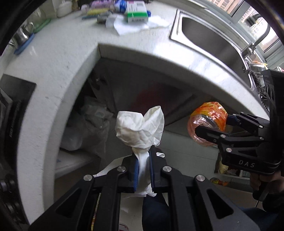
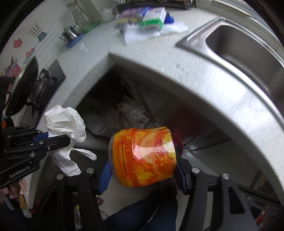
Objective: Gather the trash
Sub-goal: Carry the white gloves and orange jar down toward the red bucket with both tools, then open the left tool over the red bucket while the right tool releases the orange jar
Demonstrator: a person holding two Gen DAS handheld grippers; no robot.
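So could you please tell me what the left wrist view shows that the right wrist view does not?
Only the left wrist view shows the faucet and window behind the sink. Only the right wrist view shows the black pan, the wall stickers and the bottle's printed label. Both show the left tongs shut on the crumpled tissue, the right tongs gripping the orange bottle, the sink and the green-and-white box.

Left tool clamps crumpled white tissue below countertop.
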